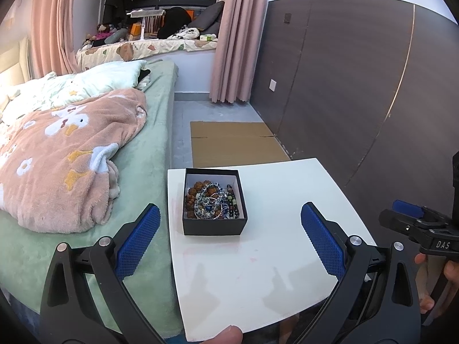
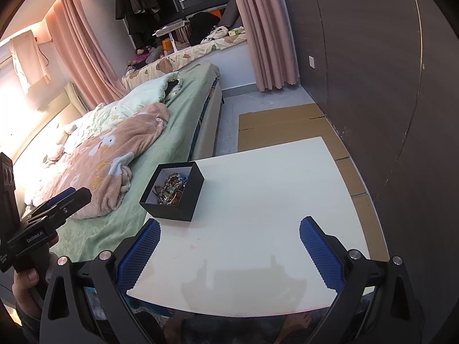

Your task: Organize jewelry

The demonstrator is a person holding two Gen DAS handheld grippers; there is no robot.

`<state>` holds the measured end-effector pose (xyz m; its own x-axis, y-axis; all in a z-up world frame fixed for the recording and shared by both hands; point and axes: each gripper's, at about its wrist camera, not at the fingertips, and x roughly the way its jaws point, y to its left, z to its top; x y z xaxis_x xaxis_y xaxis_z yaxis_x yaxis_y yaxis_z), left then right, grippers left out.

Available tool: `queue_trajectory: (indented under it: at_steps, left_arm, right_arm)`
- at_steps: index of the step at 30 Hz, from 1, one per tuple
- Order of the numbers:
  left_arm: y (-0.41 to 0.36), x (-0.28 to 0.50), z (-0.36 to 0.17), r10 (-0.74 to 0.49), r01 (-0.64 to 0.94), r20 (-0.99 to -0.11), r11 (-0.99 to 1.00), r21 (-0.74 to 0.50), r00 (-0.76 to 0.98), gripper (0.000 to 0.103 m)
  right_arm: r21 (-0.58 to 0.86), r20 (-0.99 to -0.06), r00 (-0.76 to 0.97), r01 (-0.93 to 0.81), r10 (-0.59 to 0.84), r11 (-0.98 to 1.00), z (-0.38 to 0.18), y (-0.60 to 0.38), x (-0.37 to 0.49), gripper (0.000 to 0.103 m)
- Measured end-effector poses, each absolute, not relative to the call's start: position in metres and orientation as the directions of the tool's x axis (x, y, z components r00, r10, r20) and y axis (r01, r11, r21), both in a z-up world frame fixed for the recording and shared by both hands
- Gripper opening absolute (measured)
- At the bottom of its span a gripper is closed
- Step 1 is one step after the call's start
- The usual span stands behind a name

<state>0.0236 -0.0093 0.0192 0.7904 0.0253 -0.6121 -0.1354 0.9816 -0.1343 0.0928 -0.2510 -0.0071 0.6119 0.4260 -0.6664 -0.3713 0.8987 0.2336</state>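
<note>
Surface: white, set beside the bed, which lies to the left of both grippers.

Box: black, open-topped, white inside, standing on the surface near its bed-side edge. Ahead of the left gripper, roughly between the lines of its two fingers and apart from them. Ahead and to the left of the right gripper, apart from it.

Jewelry: beaded bracelets, brown, grey-blue and dark, heaped inside the box. Individual pieces cannot be separated by eye.

Left gripper: jaws spread wide, blue pads empty, hovering over the near edge of the surface.

Right gripper: jaws spread wide, blue pads empty, over the near part of the surface. In the left wrist view it appears at the far right edge, hand-held.

Blanket: pink with white ducks, bunched on the bed, left of the box.

Cardboard: flattened, on the floor beyond the surface.
</note>
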Motion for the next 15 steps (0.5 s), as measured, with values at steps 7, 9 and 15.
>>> queue_trajectory:
  at_steps: [7,9,15]
  left_arm:
    - [-0.0094,0.0234,0.0172,0.022,-0.133,-0.621,0.982,-0.133,0.783,0.098]
    - [-0.0081,0.0232,0.0177,0.023,-0.136,-0.62,0.981,-0.136,0.784,0.098]
    - [-0.0081,0.0269,0.0156,0.036,-0.146,-0.635,0.982,-0.123,0.772,0.098]
  right_arm:
    - [0.238,-0.663,0.616,-0.365,0.425,0.9,-0.0081,-0.2529,0.0943,0.095]
    - [0.236,-0.663,0.617,-0.364,0.424,0.901,-0.0074,-0.2549,0.0927,0.095]
    - [0.234,-0.662,0.619,-0.365,0.423,0.901,-0.0075,-0.2549,0.0924,0.095]
